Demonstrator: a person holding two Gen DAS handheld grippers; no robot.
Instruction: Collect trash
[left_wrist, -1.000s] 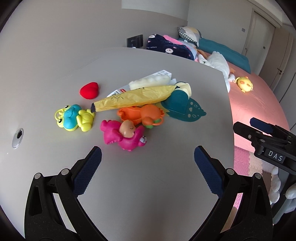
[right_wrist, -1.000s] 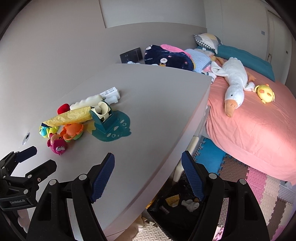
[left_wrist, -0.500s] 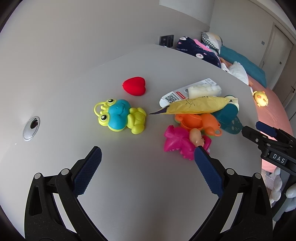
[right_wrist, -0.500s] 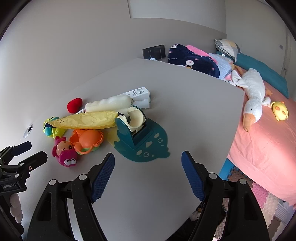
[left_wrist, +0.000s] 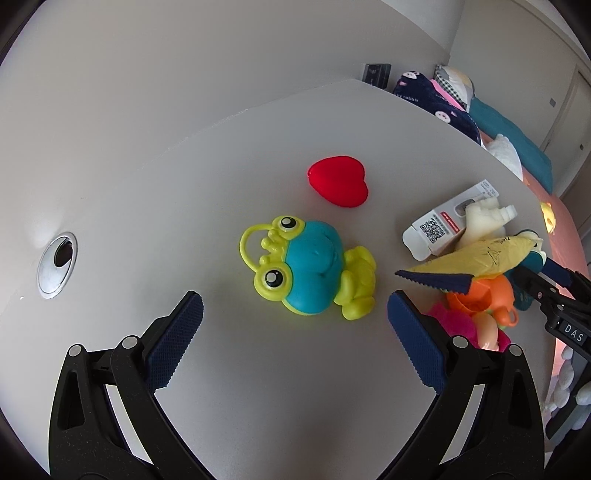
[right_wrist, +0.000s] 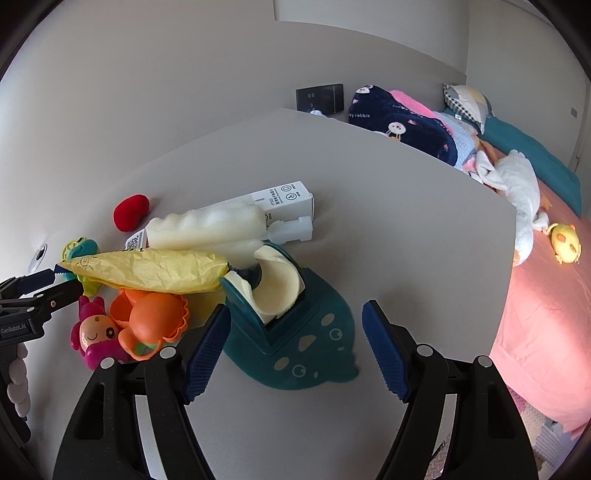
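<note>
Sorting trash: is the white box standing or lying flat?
Lying flat: the white box rests on its long side on the table.

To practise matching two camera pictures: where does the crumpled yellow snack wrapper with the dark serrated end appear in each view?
Left wrist view: the crumpled yellow wrapper lies at the right, above the orange toy, right of the frog toy.
Right wrist view: the wrapper lies left of centre, across the toy pile.
Shared landmark: the red heart-shaped toy, beyond the wrapper in both.
</note>
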